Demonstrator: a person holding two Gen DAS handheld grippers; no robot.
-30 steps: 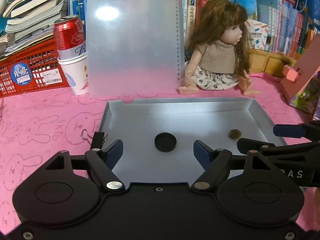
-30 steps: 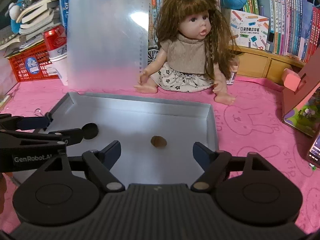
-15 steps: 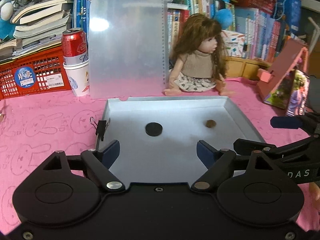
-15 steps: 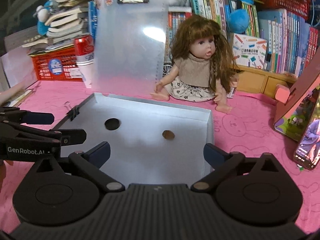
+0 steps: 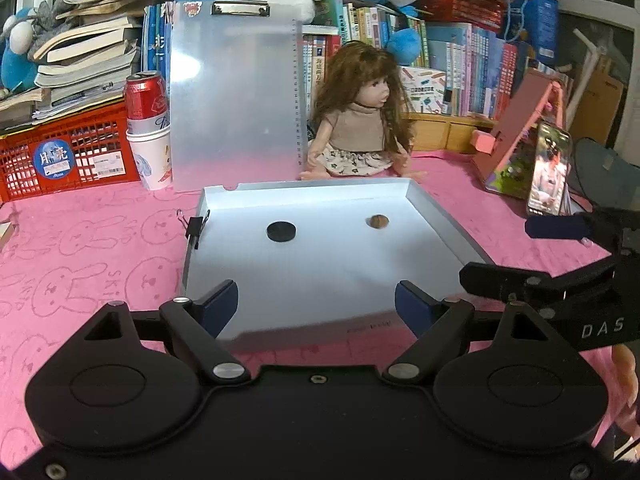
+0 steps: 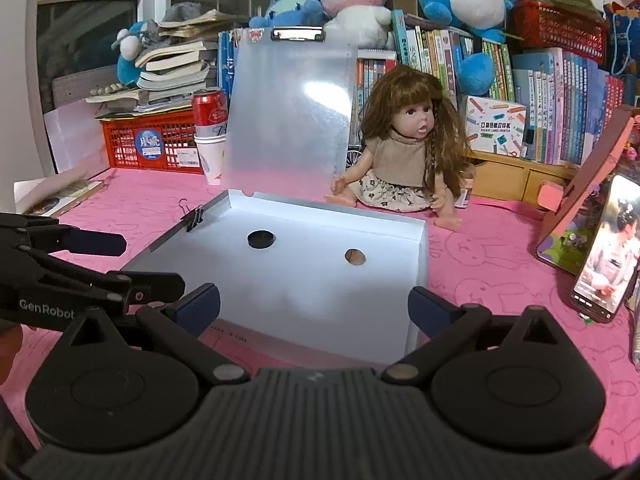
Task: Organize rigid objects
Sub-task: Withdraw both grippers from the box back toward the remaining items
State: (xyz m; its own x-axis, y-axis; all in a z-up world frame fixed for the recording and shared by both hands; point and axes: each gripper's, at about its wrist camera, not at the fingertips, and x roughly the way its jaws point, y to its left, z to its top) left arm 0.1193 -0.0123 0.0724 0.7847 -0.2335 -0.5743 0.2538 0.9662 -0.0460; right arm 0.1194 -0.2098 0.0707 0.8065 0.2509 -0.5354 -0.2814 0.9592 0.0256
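Note:
A grey metal tray (image 5: 444, 220) (image 6: 420, 256) lies on the pink cloth. In it sit a black round disc (image 5: 281, 231) (image 6: 261, 238) and a small brown nut-like object (image 5: 378, 221) (image 6: 355, 257). A black binder clip (image 5: 195, 227) (image 6: 193, 214) is on the tray's left rim. My left gripper (image 5: 316, 303) is open and empty over the tray's near edge. My right gripper (image 6: 314, 308) is open and empty, also at the near edge. Each gripper shows at the side of the other's view.
A doll (image 5: 360, 128) sits behind the tray. A translucent clipboard (image 5: 236, 96) leans on books. A red can in a paper cup (image 5: 147, 128) and a red crate (image 5: 60, 152) stand left. A phone (image 6: 604, 256) leans on a pink stand (image 5: 520, 132) at right.
Both grippers have pulled back and up from the tray. The tray and its two objects look smaller and farther. Both stayed open and empty.

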